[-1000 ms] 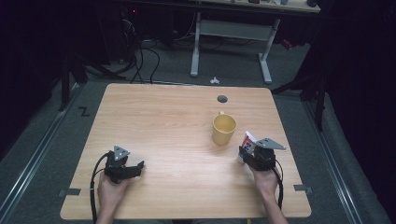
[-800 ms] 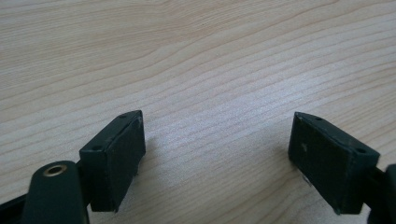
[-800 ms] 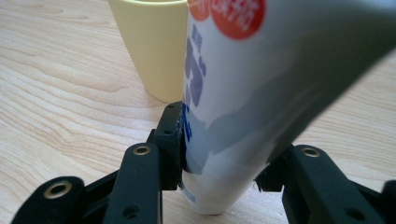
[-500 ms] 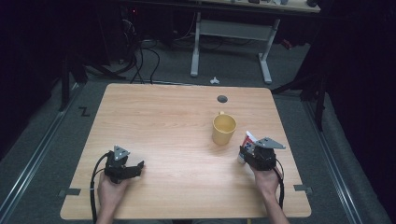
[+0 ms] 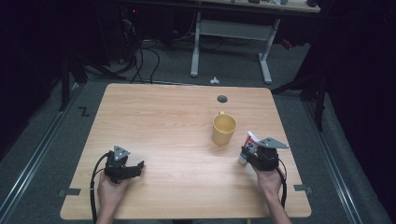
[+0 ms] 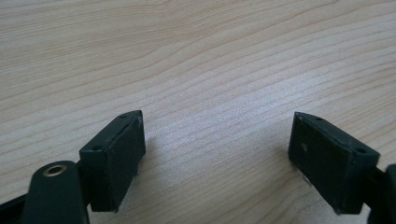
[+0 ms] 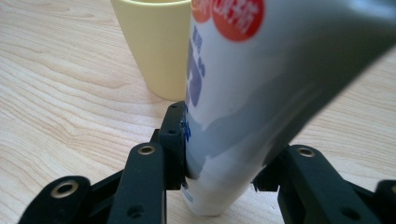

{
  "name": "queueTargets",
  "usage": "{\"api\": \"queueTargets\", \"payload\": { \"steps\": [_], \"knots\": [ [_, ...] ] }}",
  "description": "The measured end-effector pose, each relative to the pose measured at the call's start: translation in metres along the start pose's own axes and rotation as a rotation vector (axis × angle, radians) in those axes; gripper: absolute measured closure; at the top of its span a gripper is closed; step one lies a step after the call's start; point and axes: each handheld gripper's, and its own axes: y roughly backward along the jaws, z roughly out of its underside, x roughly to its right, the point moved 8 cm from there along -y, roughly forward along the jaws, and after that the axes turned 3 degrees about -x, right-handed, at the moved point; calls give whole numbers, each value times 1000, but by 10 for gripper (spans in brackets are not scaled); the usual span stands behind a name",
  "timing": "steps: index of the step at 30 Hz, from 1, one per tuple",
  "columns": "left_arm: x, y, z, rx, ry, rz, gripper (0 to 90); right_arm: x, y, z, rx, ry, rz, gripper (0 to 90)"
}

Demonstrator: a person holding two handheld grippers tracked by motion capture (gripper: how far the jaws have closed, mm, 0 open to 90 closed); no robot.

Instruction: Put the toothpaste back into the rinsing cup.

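Yellow cup (image 5: pixel 224 129) beside right claw (image 5: pixel 250 154) gripping tube (image 5: pixel 248 143); left claw (image 5: pixel 135 168) open

Table: your light wooden tabletop (image 5: pixel 163 121), round dark grommet hole (image 5: pixel 222 98) near far edge.
Floor: grey carpet, black cables (image 5: pixel 140 60), white desk legs (image 5: pixel 196 46) behind.

Tube (image 7: pixel 243 93) top — cropped (label blurred)
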Motion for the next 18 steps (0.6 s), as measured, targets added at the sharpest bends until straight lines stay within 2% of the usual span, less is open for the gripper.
{"api": "queueTargets", "payload": {
  "steps": [18],
  "knots": [
    [0,0,0,0,0,0,193,7,14,-12,16,6,-25,640]
  ]
}}
